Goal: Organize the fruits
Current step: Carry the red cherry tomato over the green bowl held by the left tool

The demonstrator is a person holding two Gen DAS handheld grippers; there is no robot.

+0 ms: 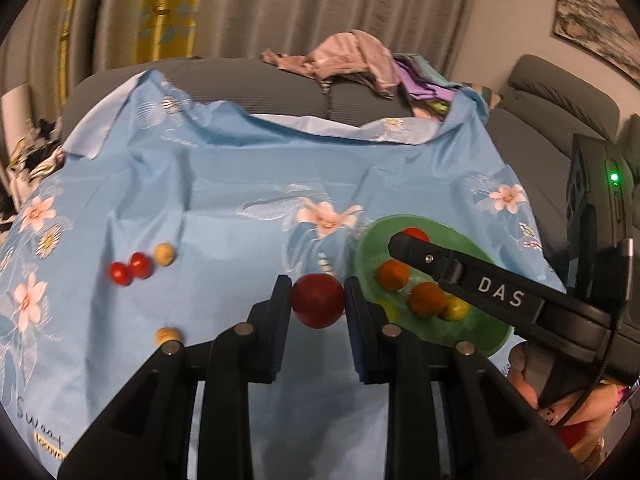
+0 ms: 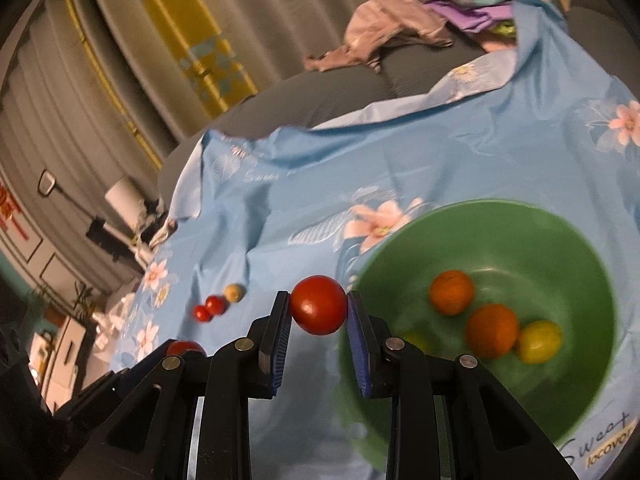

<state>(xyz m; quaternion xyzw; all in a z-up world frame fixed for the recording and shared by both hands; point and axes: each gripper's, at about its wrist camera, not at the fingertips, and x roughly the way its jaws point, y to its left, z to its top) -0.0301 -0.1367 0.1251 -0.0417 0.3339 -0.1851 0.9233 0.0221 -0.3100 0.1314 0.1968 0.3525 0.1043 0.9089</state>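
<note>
My left tongs (image 1: 318, 300) are clamped on a dark red tomato (image 1: 318, 306), pads tight on both sides, fruit lifted clear of the blue flowered cloth (image 1: 224, 200). Right tongs (image 2: 319, 306) likewise pinched on a bright red tomato (image 2: 319, 305), no slack either side.

Green bowl (image 2: 540, 228) sits on the cloth just right of both held fruits. Inside: two orange fruits (image 2: 452, 292) and (image 2: 493, 330), touching or nearly so, w/ a yellow fruit (image 2: 540, 341) against the nearer one. Another yellowish bit low by the near wall, mostly hidden behind my right finger, can't tell what it is.

From the left view, my right tongs (image 1: 404, 240) reach out over the bowl (image 1: 372, 240) w/ their tomato peeking past the tip.

Still loose on the cloth, well left of the bowl: two small red tomatoes (image 1: 130, 269) touching each other, a tan round fruit (image 1: 165, 254) just beside them, and a second tan fruit (image 1: 168, 336) nearer me, apart from the rest.

Cloth covers a grey sofa (image 1: 280, 88); heap of clothes (image 1: 352, 60) on its back.
</note>
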